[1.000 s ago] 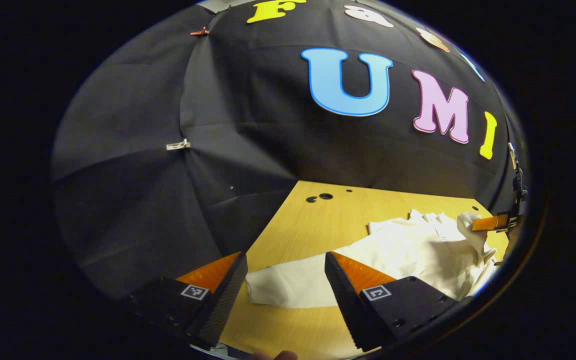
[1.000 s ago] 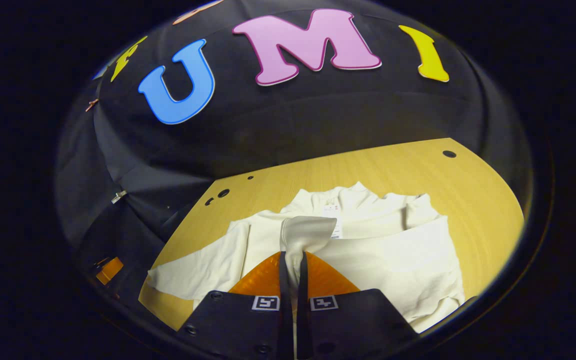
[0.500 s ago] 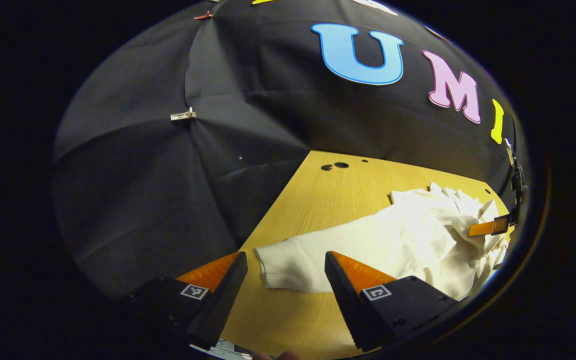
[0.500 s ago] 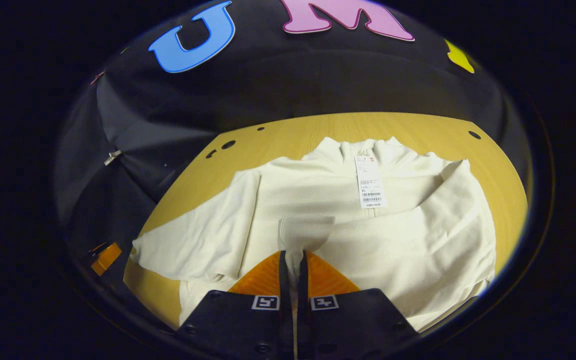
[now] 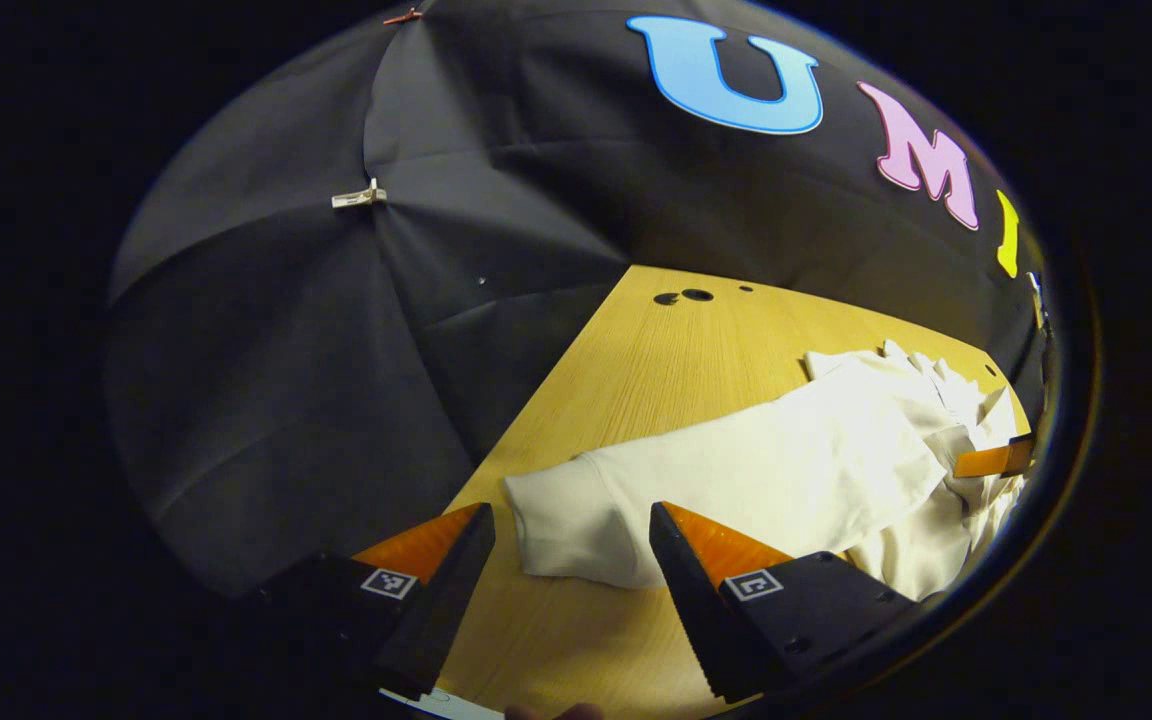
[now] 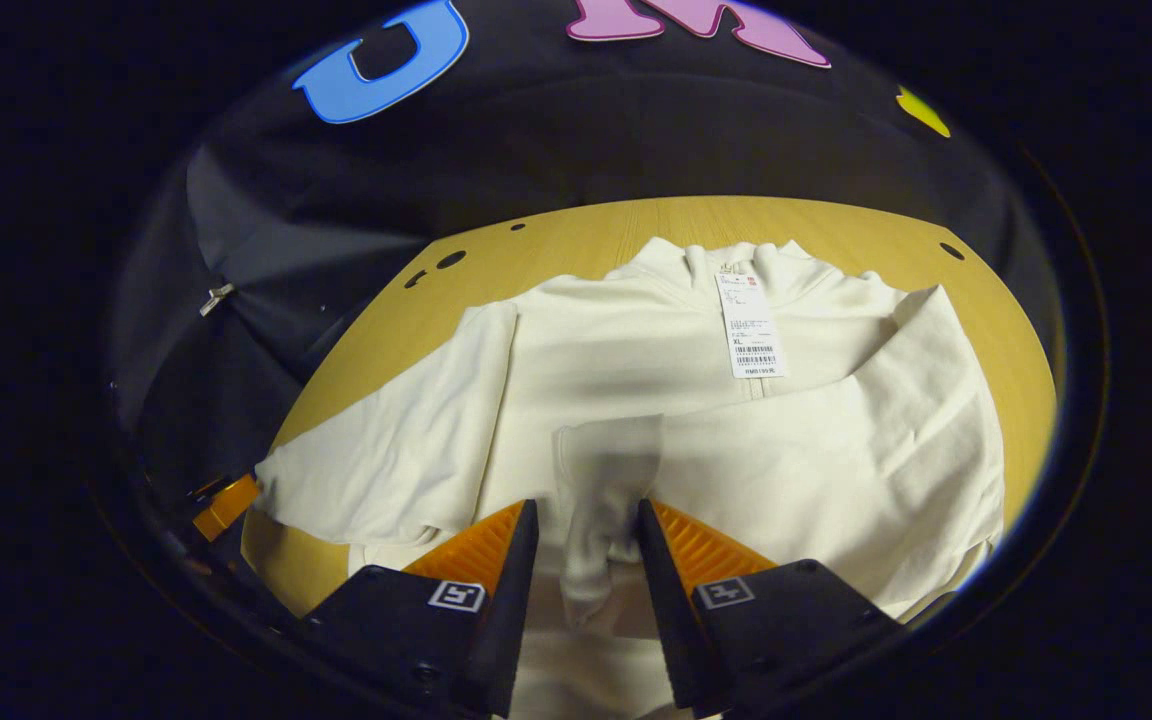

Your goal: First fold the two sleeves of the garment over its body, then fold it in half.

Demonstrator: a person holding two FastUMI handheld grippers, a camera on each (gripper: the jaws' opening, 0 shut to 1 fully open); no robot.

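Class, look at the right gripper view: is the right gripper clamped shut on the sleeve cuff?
No: the right gripper stands open, its two fingers apart on either side of the sleeve cuff, which lies across the garment.

wooden table (image 6: 586,235), perhaps clips (image 5: 356,198)

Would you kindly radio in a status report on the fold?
Both grippers open: right gripper straddles the folded sleeve's cuff, left gripper at the flat sleeve. One sleeve over. Nothing obstructing.

place: recording booth | cues: black cloth wall (image 5: 266,380) clipped at its seams; bare wooden table (image 5: 656,370) with drilled holes
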